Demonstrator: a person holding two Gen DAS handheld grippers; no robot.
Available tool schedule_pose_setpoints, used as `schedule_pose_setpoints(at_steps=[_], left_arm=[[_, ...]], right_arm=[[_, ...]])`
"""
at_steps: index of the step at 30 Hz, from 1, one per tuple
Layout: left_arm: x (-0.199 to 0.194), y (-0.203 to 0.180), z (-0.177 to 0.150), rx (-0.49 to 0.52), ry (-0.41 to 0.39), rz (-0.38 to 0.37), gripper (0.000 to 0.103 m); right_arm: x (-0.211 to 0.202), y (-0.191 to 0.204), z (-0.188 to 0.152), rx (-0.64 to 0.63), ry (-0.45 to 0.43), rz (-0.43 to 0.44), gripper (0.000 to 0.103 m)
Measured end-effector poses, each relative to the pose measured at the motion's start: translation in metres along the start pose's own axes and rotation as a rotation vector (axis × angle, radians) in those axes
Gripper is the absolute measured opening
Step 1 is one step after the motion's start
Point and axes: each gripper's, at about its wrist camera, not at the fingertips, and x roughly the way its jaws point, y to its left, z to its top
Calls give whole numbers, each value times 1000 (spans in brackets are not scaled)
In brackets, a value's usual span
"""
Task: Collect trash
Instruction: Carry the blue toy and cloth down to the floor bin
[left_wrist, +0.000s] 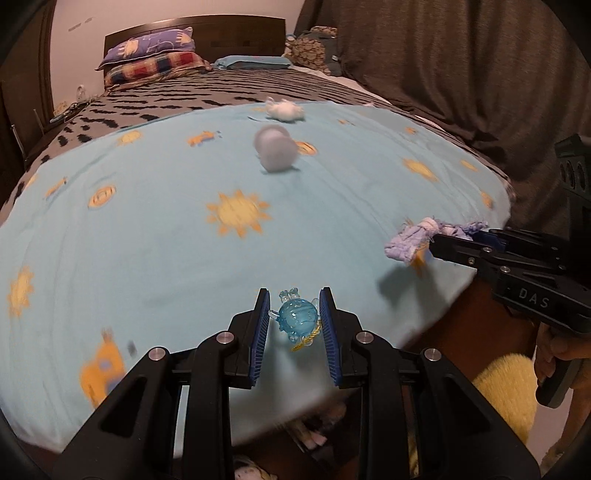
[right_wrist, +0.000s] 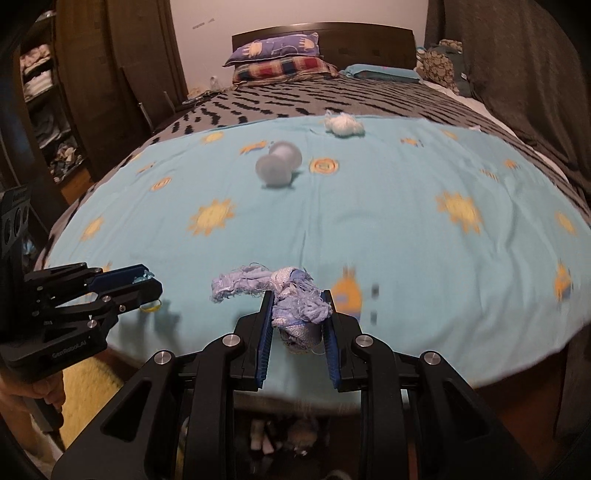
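Carrying step: the left hand-held gripper (left_wrist: 293, 325) clamps a blue plastic charm (left_wrist: 297, 316), the right hand-held gripper (right_wrist: 299, 314) clamps a frayed lilac cloth scrap (right_wrist: 295, 295); next, find a bin, none visible, leaving the spool (left_wrist: 275, 153) and white fluff (left_wrist: 284, 109) far ahead on the bed (left_wrist: 147, 240).

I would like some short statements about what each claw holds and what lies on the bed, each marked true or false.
1. The left claw is shut on a clear blue plastic toy. True.
2. The right claw is open with nothing between its pads. False: it is shut on a frayed pale blue rag.
3. A white fluffy wad lies on the light blue sheet, farther away than the pale spool. True.
4. The pale spool is held in a claw. False: no claw is near it; it is out on the sheet.
5. The sheet is plain, without pattern. False: it has yellow suns printed on it.
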Motion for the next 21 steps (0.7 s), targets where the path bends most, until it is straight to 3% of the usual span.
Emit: schedule_pose_setpoints(at_steps=[11,21], left_arm=[[6,-27,-82,8,76,-59,26],[38,-36,-141,-4,187,-106,26]], right_arm=[[-4,4,-84,30,63,-21,26],[41,4,-145,73,199,-34,26]])
